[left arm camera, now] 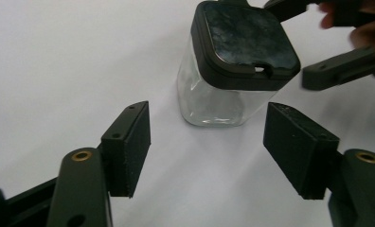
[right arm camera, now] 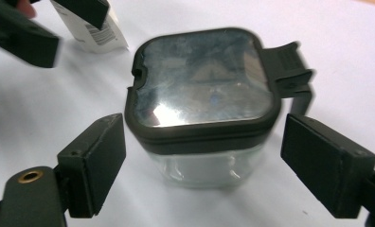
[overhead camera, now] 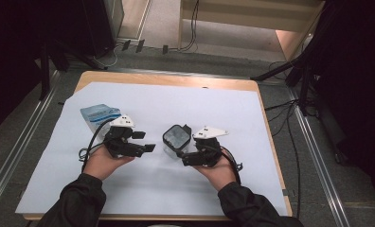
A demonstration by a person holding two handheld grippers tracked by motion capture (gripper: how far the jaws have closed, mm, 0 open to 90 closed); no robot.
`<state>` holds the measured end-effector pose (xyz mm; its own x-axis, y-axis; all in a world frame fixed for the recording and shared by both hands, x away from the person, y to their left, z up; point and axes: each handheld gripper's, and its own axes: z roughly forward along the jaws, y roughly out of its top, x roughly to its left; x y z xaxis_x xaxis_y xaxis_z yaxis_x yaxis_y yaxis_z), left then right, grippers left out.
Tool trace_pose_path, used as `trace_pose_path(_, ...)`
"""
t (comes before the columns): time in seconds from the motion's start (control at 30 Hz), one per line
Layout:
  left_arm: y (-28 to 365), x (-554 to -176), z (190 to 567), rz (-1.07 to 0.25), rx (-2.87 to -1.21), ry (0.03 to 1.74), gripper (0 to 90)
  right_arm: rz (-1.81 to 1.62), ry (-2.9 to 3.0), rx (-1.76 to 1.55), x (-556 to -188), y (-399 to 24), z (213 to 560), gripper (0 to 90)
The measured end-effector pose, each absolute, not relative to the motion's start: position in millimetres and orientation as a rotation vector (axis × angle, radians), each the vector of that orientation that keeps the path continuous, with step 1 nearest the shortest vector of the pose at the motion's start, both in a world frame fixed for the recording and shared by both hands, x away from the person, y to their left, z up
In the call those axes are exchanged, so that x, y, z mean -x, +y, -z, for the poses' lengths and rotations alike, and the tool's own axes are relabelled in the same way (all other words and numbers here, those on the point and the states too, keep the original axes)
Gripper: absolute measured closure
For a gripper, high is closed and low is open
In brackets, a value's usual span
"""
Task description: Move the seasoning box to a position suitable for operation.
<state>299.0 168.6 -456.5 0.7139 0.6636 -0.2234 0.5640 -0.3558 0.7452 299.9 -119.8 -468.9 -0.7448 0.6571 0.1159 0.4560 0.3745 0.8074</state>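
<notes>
A clear square glass jar [overhead camera: 176, 137] with a black-rimmed, glossy lid [right arm camera: 204, 94] stands on the white sheet mid-table. In the right gripper view the jar [right arm camera: 202, 165] sits between the jaws of my right gripper [right arm camera: 204, 142], which is open with a gap on each side of the lid; the lid's black latch [right arm camera: 290, 71] sticks out at the right. From the jar's left, my left gripper [left arm camera: 211, 137] points at the jar [left arm camera: 223, 94] and is open, a short way off and holding nothing. From above, the left gripper [overhead camera: 145, 141] and right gripper [overhead camera: 183, 144] flank the jar.
A blue and white pouch [overhead camera: 100, 115] lies flat on the white sheet [overhead camera: 223, 104] behind the left hand; its barcode end [right arm camera: 98, 30] is seen past the jar. The wooden table edge [overhead camera: 166, 79] runs along the back. Cables trail from both grippers.
</notes>
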Motion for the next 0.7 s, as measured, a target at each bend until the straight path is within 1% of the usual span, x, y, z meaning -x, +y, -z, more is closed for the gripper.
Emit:
trace_pose_path(0.1, 168, -299, 457, -0.145, -2.045, 0.944, 38.3, -1.327, 2.397, -0.994, -298, -128, 464, 20.7)
trace_pose_path(0.13, 168, -299, 457, -0.142, -2.045, 0.945, 39.3, -1.334, 2.393, -0.992, -298, -136, 461, 25.2)
trace_pose_path(0.17, 167, -299, 457, -0.143, -2.037, 0.949, 39.3, -1.334, 2.393, -0.992, -298, -136, 461, 25.2)
trace_pose_path(0.2, 167, -298, 456, -0.134, -2.034, 0.948, 43.7, -1.339, 2.39, -1.0, -299, -144, 459, 29.9)
trace_pose_path(0.27, 166, -298, 456, -0.134, -2.035, 0.95, 50.2, -1.337, 2.387, -1.011, -300, -148, 459, 31.7)
trace_pose_path(0.3, 166, -297, 455, -0.129, -2.038, 0.943, 50.2, -1.339, 2.387, -1.016, -302, -152, 459, 35.2)
trace_pose_path(0.33, 165, -297, 455, -0.124, -2.043, 0.949, 54.6, -1.347, 2.395, -1.024, -304, -155, 460, 38.1)
trace_pose_path(0.37, 162, -295, 455, -0.124, -2.044, 0.959, 65.3, -1.369, 2.404, -1.05, -310, -161, 462, 45.3)
trace_pose_path(0.4, 162, -295, 455, -0.124, -2.044, 0.959, 70.0, -1.369, 2.404, -1.05, -310, -161, 462, 45.3)
trace_pose_path(0.43, 158, -293, 456, -0.14, -2.039, 0.954, 75.1, -1.381, 2.418, -1.051, -316, -164, 464, 52.3)
trace_pose_path(0.47, 157, -292, 457, -0.133, -2.036, 0.947, 79.5, -1.376, 2.428, -1.063, -319, -165, 465, 56.2)
trace_pose_path(0.5, 157, -292, 457, -0.133, -2.036, 0.947, 82.7, -1.377, 2.437, -1.064, -322, -165, 467, 60.5)
trace_pose_path(0.53, 154, -292, 458, -0.13, -2.037, 0.941, 82.7, -1.377, 2.437, -1.064, -322, -165, 467, 60.5)
trace_pose_path(0.57, 151, -291, 458, -0.131, -2.037, 0.943, 86.2, -1.372, 2.443, -1.056, -324, -165, 468, 65.9)
trace_pose_path(0.6, 149, -292, 459, -0.13, -2.045, 0.943, 90.0, -1.363, 2.46, -1.046, -330, -163, 471, 76.8)
trace_pose_path(0.63, 146, -292, 461, -0.121, -2.048, 0.945, 90.0, -1.363, 2.46, -1.046, -330, -163, 471, 76.8)
trace_pose_path(0.7, 141, -292, 463, -0.116, -2.052, 0.949, 90.0, -1.367, 2.465, -1.031, -335, -162, 474, 86.6)
